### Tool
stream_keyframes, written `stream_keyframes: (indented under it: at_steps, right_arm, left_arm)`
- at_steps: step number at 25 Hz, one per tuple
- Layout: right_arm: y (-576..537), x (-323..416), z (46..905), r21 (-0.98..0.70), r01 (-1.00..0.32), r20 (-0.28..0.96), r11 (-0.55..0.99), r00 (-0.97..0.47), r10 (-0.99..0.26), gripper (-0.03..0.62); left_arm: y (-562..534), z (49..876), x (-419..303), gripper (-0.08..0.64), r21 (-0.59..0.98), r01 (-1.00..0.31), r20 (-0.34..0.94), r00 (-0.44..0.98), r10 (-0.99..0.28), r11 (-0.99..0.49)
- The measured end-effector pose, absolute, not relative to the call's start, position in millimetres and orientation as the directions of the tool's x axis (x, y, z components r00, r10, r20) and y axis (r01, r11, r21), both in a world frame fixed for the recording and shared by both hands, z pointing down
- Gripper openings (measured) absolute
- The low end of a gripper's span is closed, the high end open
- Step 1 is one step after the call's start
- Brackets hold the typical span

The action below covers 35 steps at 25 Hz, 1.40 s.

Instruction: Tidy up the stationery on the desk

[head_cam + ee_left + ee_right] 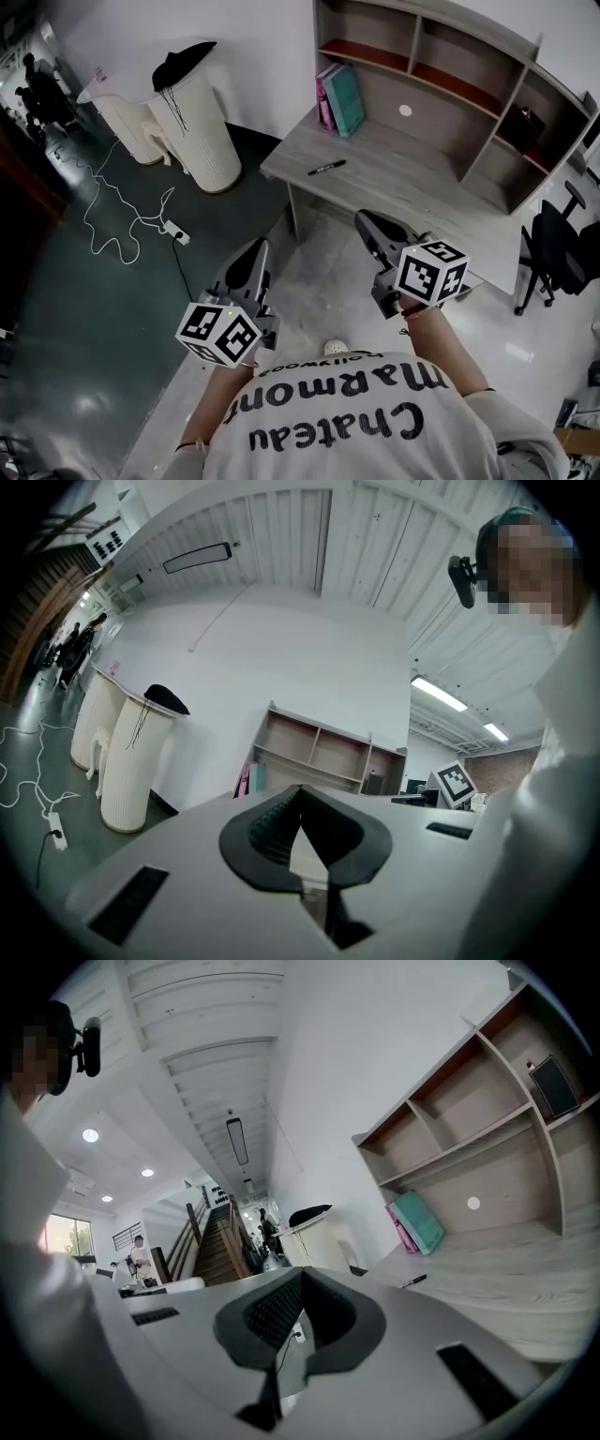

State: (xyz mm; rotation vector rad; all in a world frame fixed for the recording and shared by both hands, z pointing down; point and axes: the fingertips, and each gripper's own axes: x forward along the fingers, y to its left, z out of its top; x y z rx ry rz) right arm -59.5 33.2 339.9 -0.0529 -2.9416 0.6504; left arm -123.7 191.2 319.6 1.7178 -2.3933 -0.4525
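A black pen [326, 168] lies on the grey wooden desk [412, 192], and it also shows in the right gripper view as the pen [412, 1281]. A pink and a teal book [338, 97] stand at the desk's back left, under the shelf unit [441, 56]. Both grippers hang in front of the desk, above the floor and away from the pen. My left gripper [257, 247] is shut and holds nothing, and so is my right gripper [366, 221]. In their own views the left gripper [300, 791] and the right gripper [302, 1275] have their jaws together.
A white ribbed stand [204, 122] with a black cap on top is left of the desk. A power strip [178, 233] and white cable lie on the dark floor. A black office chair [553, 246] stands at the desk's right end. A small black box [521, 127] sits on a shelf.
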Motion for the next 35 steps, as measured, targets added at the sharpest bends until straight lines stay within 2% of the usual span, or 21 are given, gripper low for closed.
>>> stream_keyframes:
  at_steps: [12,26,35]
  right_arm:
    - [-32,-100,360,-0.441,0.012,0.152,0.897,-0.984,0.088,0.011]
    - [-52,-128,406,-0.513,-0.030,0.223,0.858,-0.970,0.099,0.011]
    - [-78,-173,434,-0.516,-0.102,0.297,0.850,-0.953,0.066,0.011]
  left_arm:
    - [131,333,-161,0.014,0.348,-0.878,-0.026,-0.361,-0.932,0.330]
    - [118,370,-191,0.014,0.383,-0.845,0.059,-0.382,-0.922,0.374]
    - [76,392,-245,0.014,0.397,-0.856,0.094,-0.321,-0.942,0.331]
